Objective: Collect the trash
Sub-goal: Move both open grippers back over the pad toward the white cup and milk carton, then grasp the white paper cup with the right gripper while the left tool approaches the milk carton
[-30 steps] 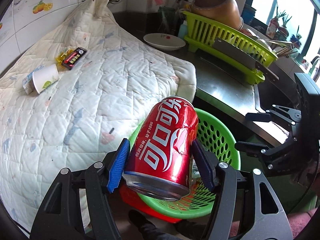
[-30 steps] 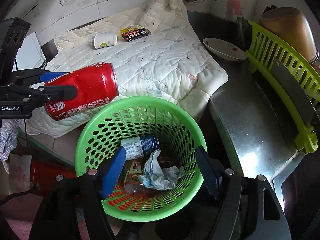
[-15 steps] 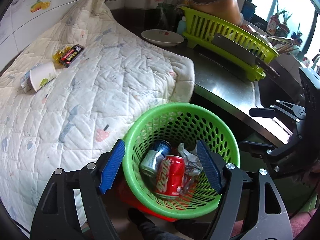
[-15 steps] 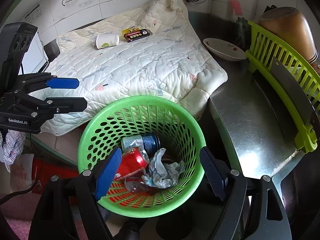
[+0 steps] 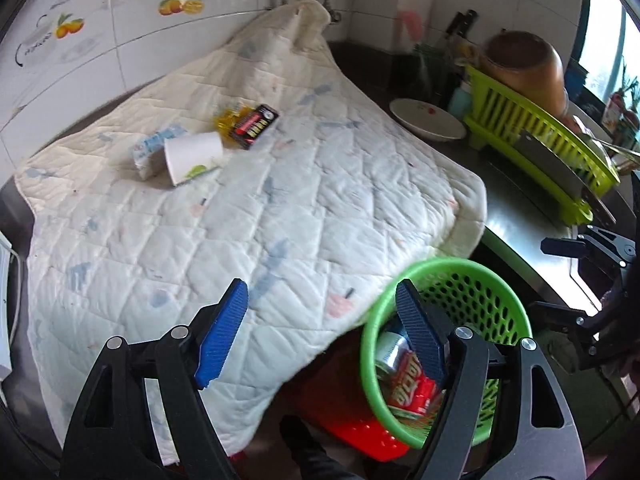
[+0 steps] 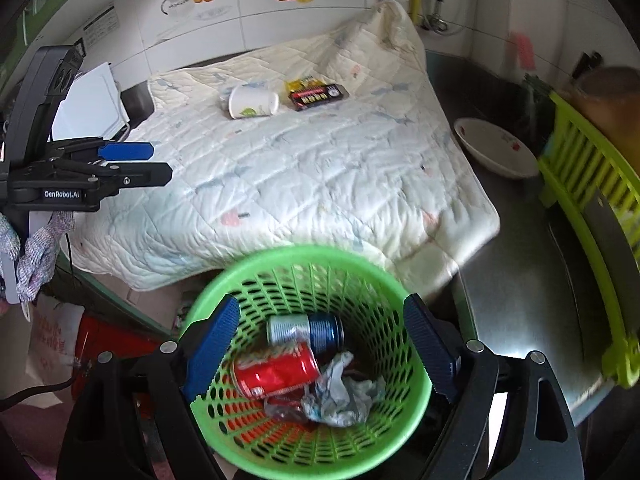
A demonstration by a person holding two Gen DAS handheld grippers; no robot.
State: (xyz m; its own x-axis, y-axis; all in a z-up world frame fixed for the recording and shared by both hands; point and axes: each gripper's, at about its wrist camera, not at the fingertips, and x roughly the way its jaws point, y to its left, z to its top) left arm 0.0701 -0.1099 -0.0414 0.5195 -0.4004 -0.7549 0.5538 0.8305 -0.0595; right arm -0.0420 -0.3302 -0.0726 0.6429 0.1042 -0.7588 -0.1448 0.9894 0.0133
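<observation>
A green mesh basket (image 6: 304, 254) stands below the counter's edge. In it lie a red cola can (image 6: 276, 372), a blue and silver can (image 6: 308, 330) and crumpled paper (image 6: 340, 392). My right gripper (image 6: 322, 300) hangs over the basket, its jaws opening with nothing gripped between them. My left gripper (image 5: 320, 286) is open and empty above the near edge of the white quilt (image 5: 280, 220). At the quilt's far side lie a tipped paper cup (image 5: 192, 156), a small carton (image 5: 152, 148), a black packet (image 5: 256, 124) and a yellow wrapper (image 5: 226, 120).
A white bowl (image 5: 428, 120) and a lime dish rack (image 5: 532, 136) bearing a brown pot (image 5: 520, 64) stand on the steel counter (image 6: 520, 280) at the right. A red container (image 5: 348, 420) sits under the basket. A gloved hand (image 6: 36, 248) holds the left gripper.
The left gripper let go of the red cola can, which now lies in the basket. It then swung left and up over the quilt. The right gripper's jaws spread wider.
</observation>
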